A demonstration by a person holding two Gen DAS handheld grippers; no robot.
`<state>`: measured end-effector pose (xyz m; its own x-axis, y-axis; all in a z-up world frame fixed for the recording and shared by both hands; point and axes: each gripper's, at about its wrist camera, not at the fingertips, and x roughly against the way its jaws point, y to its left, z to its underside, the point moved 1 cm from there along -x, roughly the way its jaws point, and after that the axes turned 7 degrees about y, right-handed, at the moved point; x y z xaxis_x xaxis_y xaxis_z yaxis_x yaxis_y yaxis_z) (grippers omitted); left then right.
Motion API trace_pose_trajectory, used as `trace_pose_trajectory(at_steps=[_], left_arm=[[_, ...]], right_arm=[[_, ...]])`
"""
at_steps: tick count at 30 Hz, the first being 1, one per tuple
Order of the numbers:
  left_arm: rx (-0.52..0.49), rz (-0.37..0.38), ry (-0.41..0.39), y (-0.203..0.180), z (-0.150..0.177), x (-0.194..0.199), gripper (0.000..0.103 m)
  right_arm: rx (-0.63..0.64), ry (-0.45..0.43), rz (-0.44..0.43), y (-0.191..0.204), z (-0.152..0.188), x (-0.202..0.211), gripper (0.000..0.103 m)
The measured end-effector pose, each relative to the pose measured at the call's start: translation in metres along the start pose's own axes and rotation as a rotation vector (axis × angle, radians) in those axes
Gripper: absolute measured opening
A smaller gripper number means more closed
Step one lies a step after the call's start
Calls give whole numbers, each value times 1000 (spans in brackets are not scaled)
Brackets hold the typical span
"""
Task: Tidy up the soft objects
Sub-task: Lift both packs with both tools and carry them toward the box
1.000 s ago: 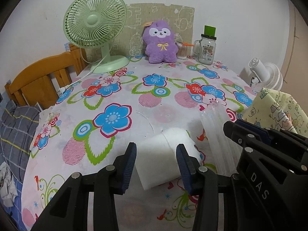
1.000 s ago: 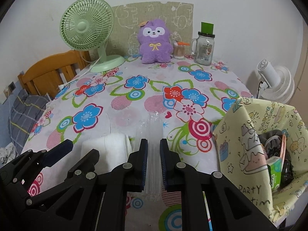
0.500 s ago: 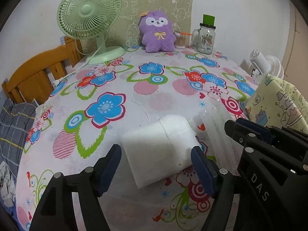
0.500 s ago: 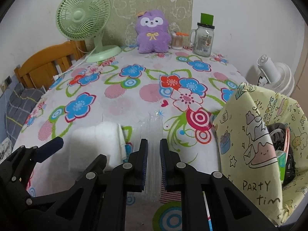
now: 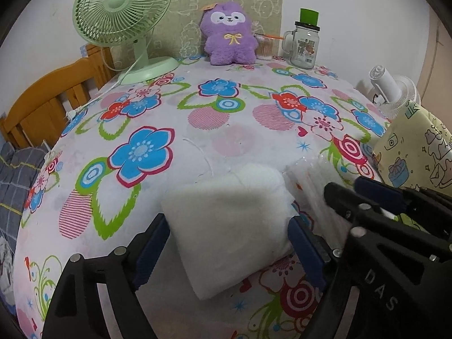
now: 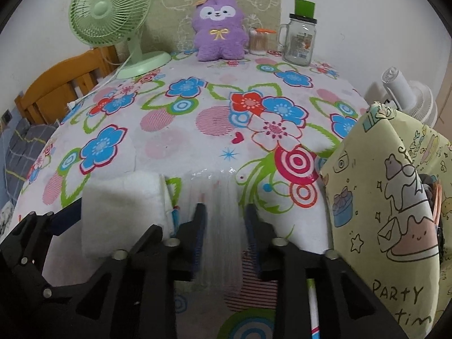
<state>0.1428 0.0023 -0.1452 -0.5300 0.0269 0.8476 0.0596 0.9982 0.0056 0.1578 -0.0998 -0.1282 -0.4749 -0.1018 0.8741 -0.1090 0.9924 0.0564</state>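
White foam block (image 5: 228,226): lying on the floral tablecloth (image 5: 226,118), between my left gripper (image 5: 228,243) jaws, which are opening and not pressing it. Clear plastic sleeve (image 6: 223,214): just beside it, flat, between my right gripper (image 6: 224,231) jaws, also opening, nothing gripped. Yellow bag (image 6: 395,203): at the table's right edge, already holding items. I judge both pieces not yet stowed.

green fan (image 5: 121,11), glass jar (image 5: 303,45), perhaps cotton swabs (image 5: 264,47)

Home bedroom, I judge: floral tablecloth (image 5: 214,130), wooden bed frame (image 5: 48,99), purple plush toy (image 5: 228,39), green desk fan (image 5: 124,14).
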Motion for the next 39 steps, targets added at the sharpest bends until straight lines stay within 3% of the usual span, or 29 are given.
trace_pose_trajectory(at_steps=[2, 3, 10, 16, 18, 25, 30, 39], left_arm=[[-6, 1, -4, -2, -1, 0, 91], [-10, 4, -6, -3, -2, -1, 92], [-30, 27, 15, -9, -4, -8, 91], [-41, 63, 20, -9, -2, -7, 70], [-56, 74, 18, -10, -1, -5, 60], [-75, 85, 17, -15, 1, -1, 54], [-69, 85, 19, -14, 2, 1, 48], [-61, 76, -4, -15, 5, 15, 46]], right_arm=[[-15, 2, -7, -3, 0, 0, 61], [-20, -5, -5, -4, 0, 1, 63], [-6, 6, -11, 0, -2, -8, 66], [-13, 8, -29, 4, -4, -14, 66], [-12, 18, -22, 5, -4, -16, 52], [-16, 30, -51, 6, -2, -15, 25], [-10, 13, -25, 5, 2, -8, 16], [-6, -13, -41, 4, 5, 8, 16]])
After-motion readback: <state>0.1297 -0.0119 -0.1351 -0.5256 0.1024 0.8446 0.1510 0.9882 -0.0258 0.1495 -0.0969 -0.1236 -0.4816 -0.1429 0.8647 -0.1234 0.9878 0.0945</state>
